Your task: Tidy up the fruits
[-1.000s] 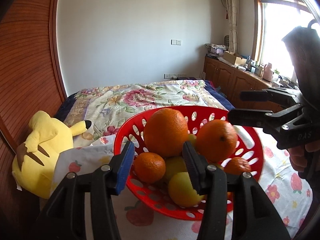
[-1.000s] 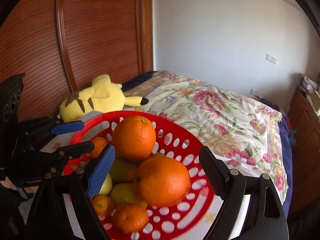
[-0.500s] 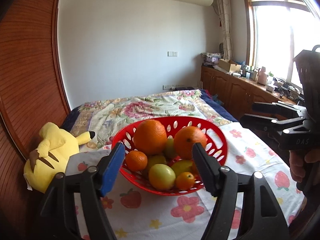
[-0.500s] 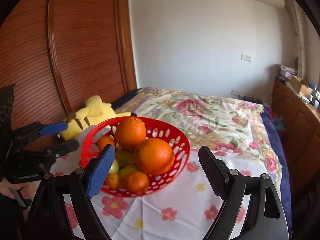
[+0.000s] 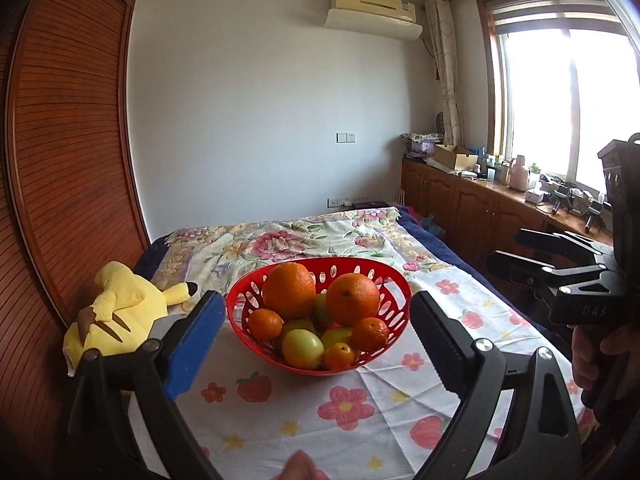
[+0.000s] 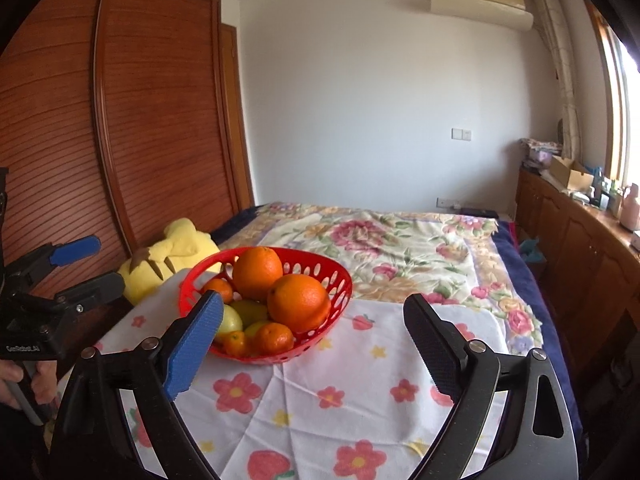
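— Where's the red perforated plastic basket (image 5: 394, 286) of oranges and green fruit?
— On the white flowered cloth (image 5: 360, 412), ahead of both grippers, untouched.
— Jaws?
— Left gripper (image 5: 316, 344) and right gripper (image 6: 314, 346) have just been opening; both gape empty. "GenRobot.AI" marks the left.

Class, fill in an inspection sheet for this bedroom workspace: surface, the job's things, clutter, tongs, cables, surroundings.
Surface: white flower-and-strawberry cloth spread over a floral bedspread.
Job's things: red slotted basket on the cloth, holding two big oranges, small tangerines and yellow-green fruits; no fruit seen outside it.
Clutter: yellow plush toy beside the cloth.
Tongs: left tongs and right tongs open, jaws have just been opening, nothing between them, both short of the basket.
Cables: nothing seen.
Surroundings: wooden wardrobe, air conditioner, window, cluttered cabinet top.
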Motion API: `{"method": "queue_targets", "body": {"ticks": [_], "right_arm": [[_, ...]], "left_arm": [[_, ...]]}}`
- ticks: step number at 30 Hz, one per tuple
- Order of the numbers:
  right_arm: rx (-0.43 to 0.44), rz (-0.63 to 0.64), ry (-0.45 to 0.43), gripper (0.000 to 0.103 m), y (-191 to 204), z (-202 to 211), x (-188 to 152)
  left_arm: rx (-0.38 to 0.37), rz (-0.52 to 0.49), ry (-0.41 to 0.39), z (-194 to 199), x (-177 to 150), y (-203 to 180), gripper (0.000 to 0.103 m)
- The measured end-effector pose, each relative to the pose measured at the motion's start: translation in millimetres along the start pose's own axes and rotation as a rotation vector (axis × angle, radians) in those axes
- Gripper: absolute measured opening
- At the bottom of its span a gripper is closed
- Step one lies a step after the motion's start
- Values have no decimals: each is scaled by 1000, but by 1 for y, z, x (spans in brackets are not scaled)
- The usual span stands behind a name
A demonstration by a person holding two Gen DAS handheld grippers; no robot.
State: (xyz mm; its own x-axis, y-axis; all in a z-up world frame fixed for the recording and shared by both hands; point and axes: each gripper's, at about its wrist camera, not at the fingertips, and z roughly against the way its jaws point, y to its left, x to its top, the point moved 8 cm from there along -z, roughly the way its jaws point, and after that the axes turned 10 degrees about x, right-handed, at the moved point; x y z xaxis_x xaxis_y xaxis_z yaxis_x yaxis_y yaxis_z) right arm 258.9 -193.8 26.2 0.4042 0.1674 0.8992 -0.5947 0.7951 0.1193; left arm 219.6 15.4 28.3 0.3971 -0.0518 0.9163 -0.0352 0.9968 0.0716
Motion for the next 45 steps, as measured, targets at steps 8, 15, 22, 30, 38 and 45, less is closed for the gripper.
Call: {"method": "queue_targets", "body": {"ticks": [8, 15, 22, 30, 38, 45], "right_arm": [[-32, 0, -61, 101, 13, 34, 0], [-72, -1, -109, 103, 25, 65, 0], [-80, -21, -144, 103, 32, 97, -5], [-109, -27, -168, 103, 41, 121, -17], [-143, -27, -161, 103, 48, 131, -41], [-161, -12, -150, 103, 50, 130, -49]], "left_arm": [[12, 23, -8, 30, -3, -3, 94], [42, 33, -22, 58, -8, -2, 94], [83, 24, -26, 81, -21, 4, 94], [92, 22, -22, 98, -33, 4, 94], [77, 22, -23, 110, -43, 1, 94], [88, 25, -29, 112, -46, 1, 94]]}}
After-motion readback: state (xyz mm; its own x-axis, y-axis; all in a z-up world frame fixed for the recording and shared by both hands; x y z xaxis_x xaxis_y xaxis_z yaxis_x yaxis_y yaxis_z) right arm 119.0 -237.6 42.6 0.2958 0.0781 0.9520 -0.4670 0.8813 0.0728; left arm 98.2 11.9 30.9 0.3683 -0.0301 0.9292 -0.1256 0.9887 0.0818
